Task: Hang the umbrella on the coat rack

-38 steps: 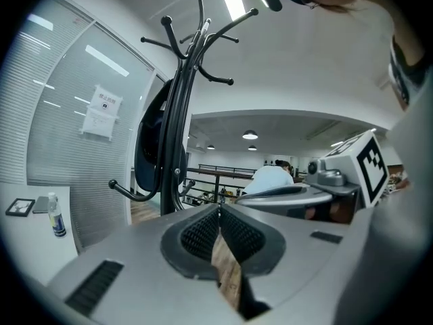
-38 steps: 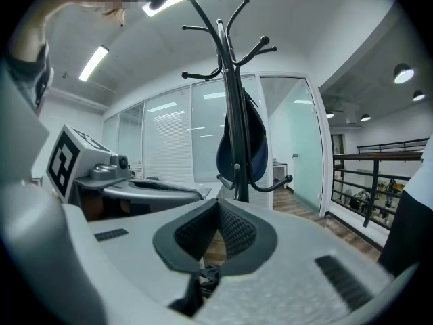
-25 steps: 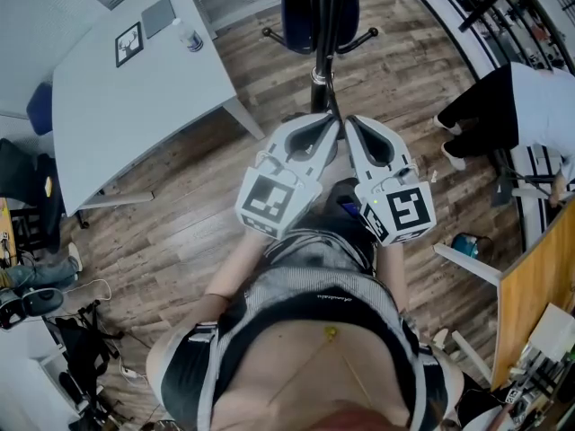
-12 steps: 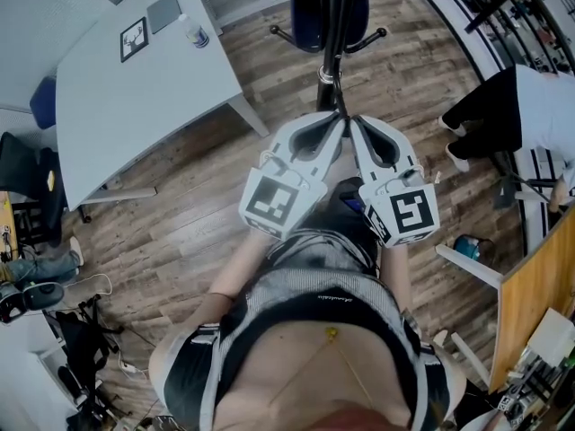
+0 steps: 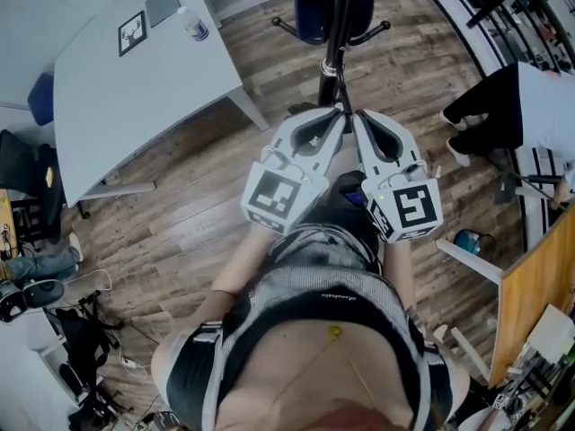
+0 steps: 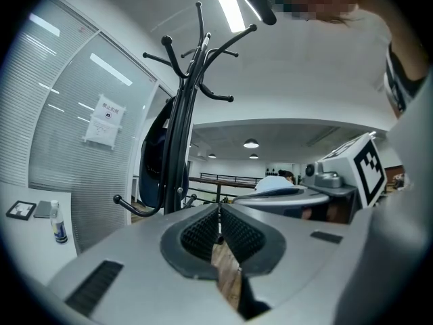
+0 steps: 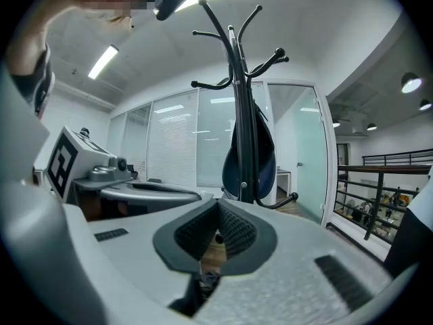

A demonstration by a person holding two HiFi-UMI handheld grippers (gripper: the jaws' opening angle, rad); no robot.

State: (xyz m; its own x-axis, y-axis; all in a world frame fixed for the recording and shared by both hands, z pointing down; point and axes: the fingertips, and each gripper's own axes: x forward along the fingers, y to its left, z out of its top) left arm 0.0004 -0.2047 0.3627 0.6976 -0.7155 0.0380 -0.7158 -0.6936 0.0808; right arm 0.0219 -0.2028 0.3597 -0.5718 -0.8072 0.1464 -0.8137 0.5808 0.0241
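Note:
A black coat rack (image 5: 331,61) stands on the wood floor just ahead of me, and a dark blue folded umbrella (image 5: 311,7) hangs against its pole. The left gripper view shows the rack (image 6: 184,107) with the umbrella (image 6: 154,161) low on it. In the right gripper view the umbrella (image 7: 261,160) also hangs from the rack (image 7: 237,66). My left gripper (image 5: 338,115) and right gripper (image 5: 356,118) are held side by side, tips toward the rack's base. Both are shut with nothing between the pads (image 6: 203,235), and neither touches the rack.
A white table (image 5: 126,97) at the left carries a framed picture (image 5: 131,38) and a small bottle (image 5: 194,29). A person in a white top (image 5: 530,97) bends over at the right by a black railing (image 5: 476,16). A wooden panel (image 5: 535,285) stands lower right.
The head view has drifted a little toward the rack. Both grippers stay shut, side by side, in almost the same place.

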